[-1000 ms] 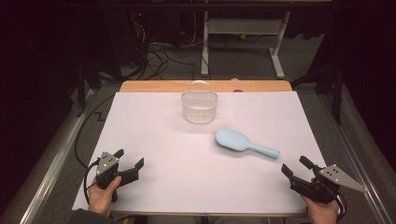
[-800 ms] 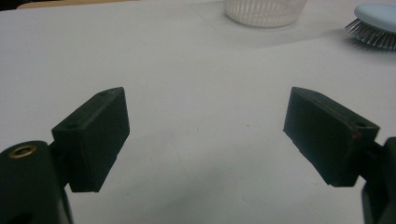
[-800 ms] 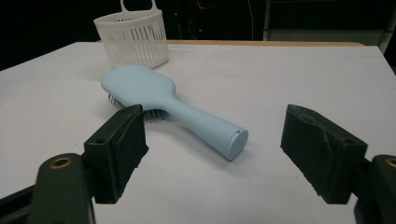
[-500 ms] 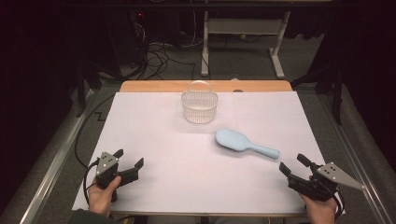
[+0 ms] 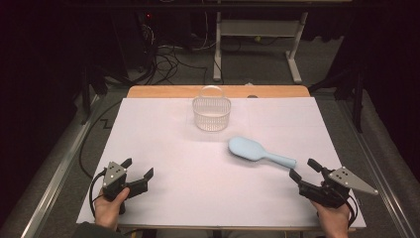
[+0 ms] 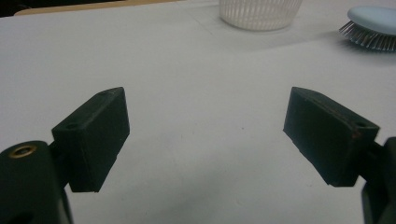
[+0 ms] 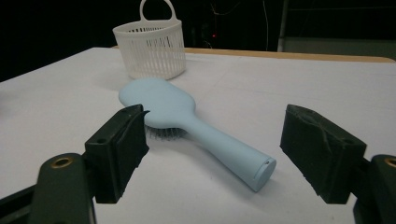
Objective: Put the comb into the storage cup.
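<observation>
- My right gripper (image 7: 212, 140) sits just before the blue hairbrush (image 7: 187, 122), fingers wide apart.
- My left gripper (image 5: 136, 173) waits, fingers apart too.
- Next, I think I grab the brush handle (image 5: 280, 159).

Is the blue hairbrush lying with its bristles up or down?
Bristles down. The hairbrush lies flat on the white table cover, smooth back upward, bristles showing beneath its head.
</observation>
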